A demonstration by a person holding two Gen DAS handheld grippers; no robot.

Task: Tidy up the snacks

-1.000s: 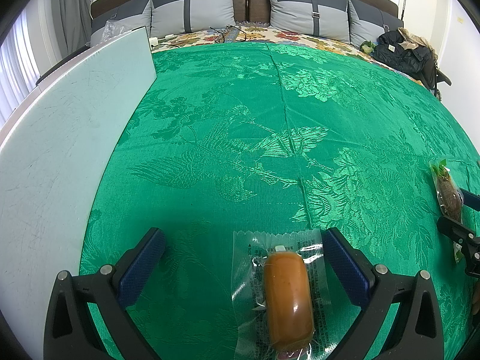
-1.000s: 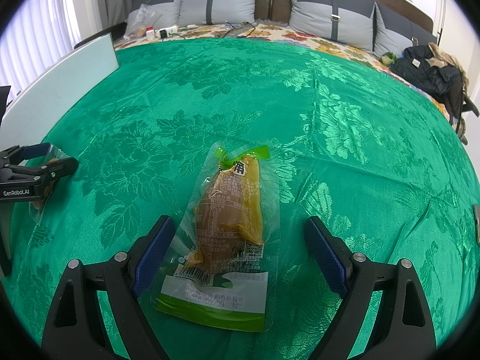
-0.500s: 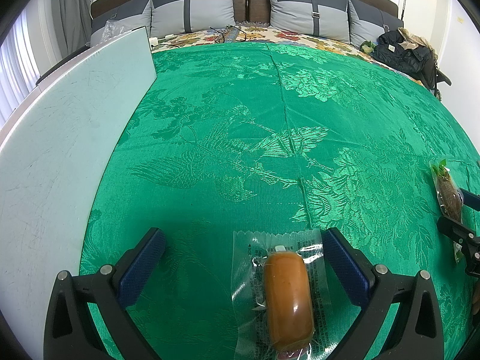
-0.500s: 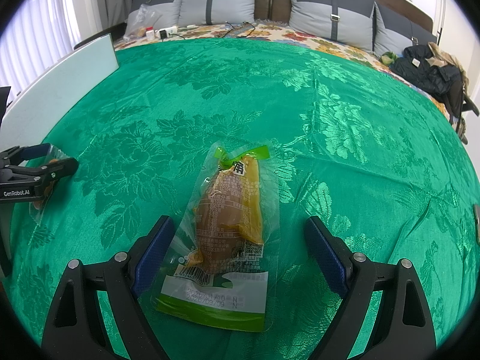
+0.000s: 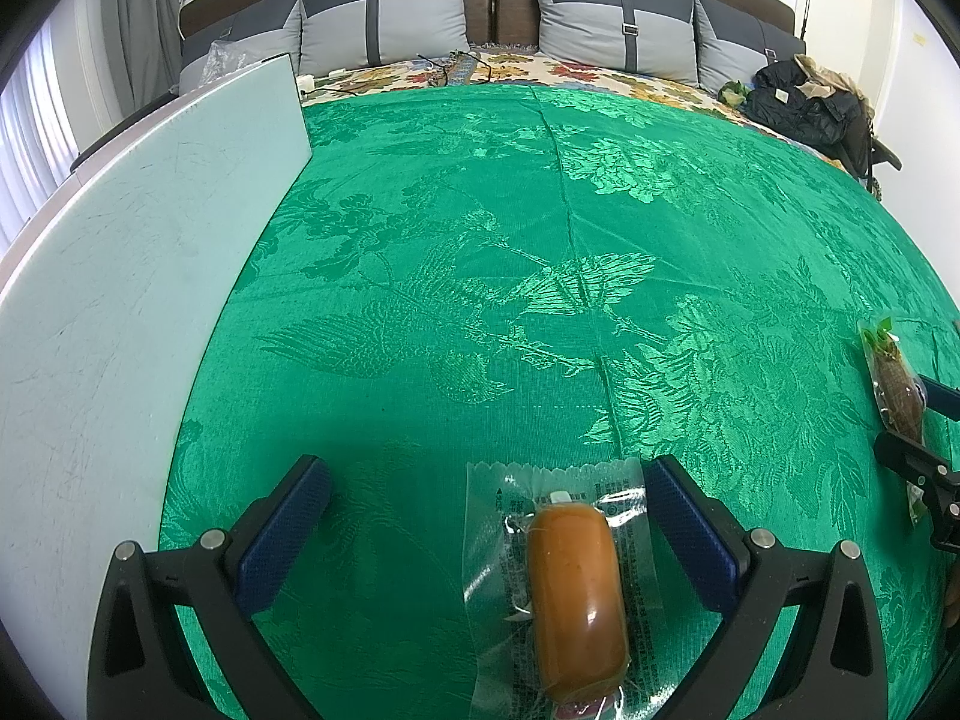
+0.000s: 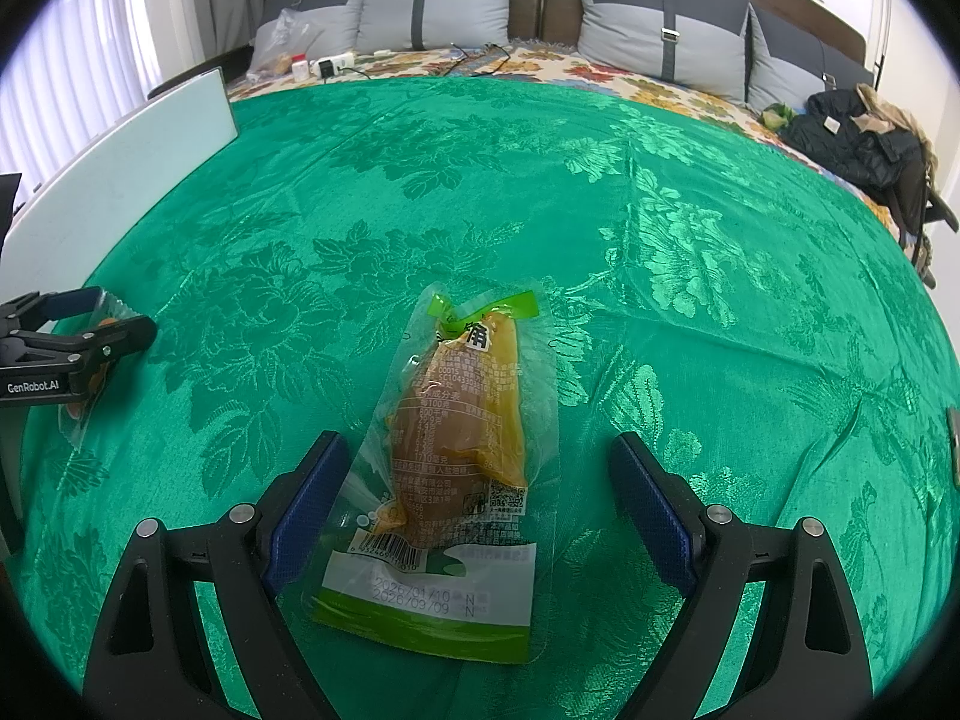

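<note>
Left wrist view: the left claw [image 5: 486,516] hangs low over a bed draped in a green brocade bedspread [image 5: 540,276], its blue-padded fingers spread wide and gripping nothing. A clear-wrapped orange-brown sausage snack [image 5: 576,594] lies flat on the cloth between them, just beside the right-hand finger and apart from the left-hand one. Nothing has shifted since half a second and a full second earlier; claw, snack and cloth sit as they did.

In the right wrist view the right claw [image 6: 480,504] is likewise wide open and empty. A green-trimmed pouch [image 6: 462,456] holding a brownish-yellow food piece rests on the bedspread between its fingers, slightly tilted, nearer the left-hand pad; whether it touches that pad cannot be told. This picture, too, matches the two before it.

Each claw shows at the edge of the other's view, with its packet beneath it. A pale board [image 5: 138,276] stands along the bed's left edge, well clear of both snacks. At the head of the bed are grey pillows [image 6: 432,6], a floral sheet strewn with cables and small items, and a heap of dark clothing [image 6: 864,138] at the far right. No object blocks either claw's approach to its packet.
</note>
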